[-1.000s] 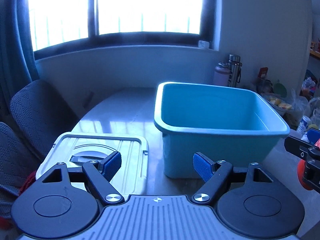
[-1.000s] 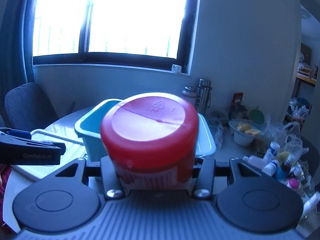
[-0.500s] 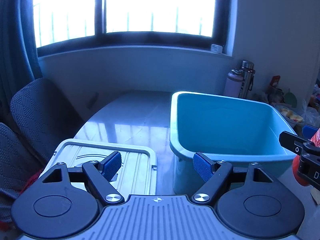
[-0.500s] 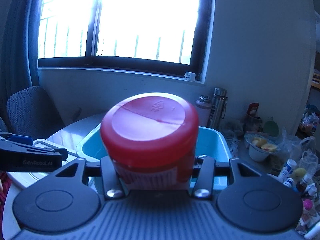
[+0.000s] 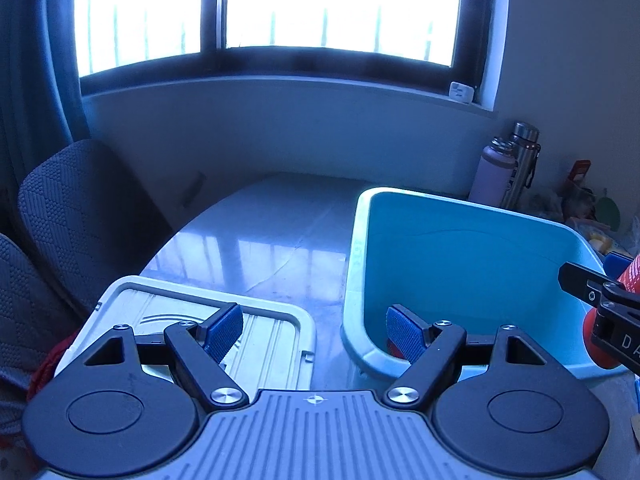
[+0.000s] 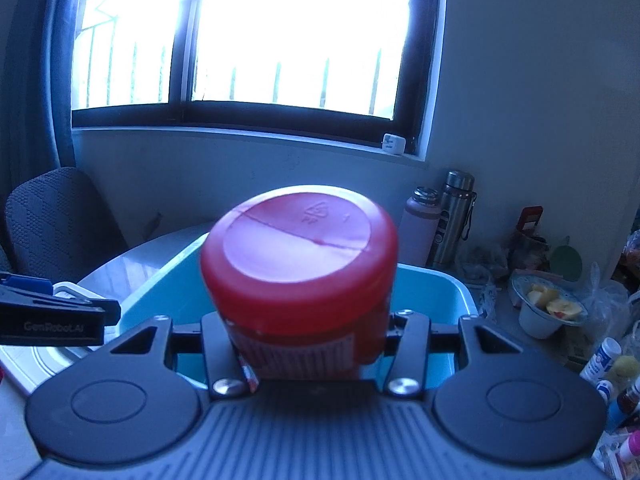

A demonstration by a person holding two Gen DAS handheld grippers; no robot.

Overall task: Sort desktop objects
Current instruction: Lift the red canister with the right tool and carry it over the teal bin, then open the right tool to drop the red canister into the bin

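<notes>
Your right gripper [image 6: 308, 344] was clamped on the red jar [image 6: 300, 264], lid end facing away from you, and the jar sat over the near part of the blue tub [image 6: 452, 292]. Your left gripper [image 5: 312, 334] was empty, its jaws apart, one blue pad [image 5: 224, 332] over the grey lid [image 5: 272, 332] on the table [image 5: 260, 240] and the other over the tub's near corner.

To place the jar well, you needed it fully past the rim before you let go, ideally low inside the tub so it would not bounce or roll. Because the jar was round and held by its sides, it could have slipped if you had tilted it sharply, so a level wrist and a slow release looked wise. Your left gripper was close to the rim; you would have done well to keep it clear of the right one's path.
</notes>
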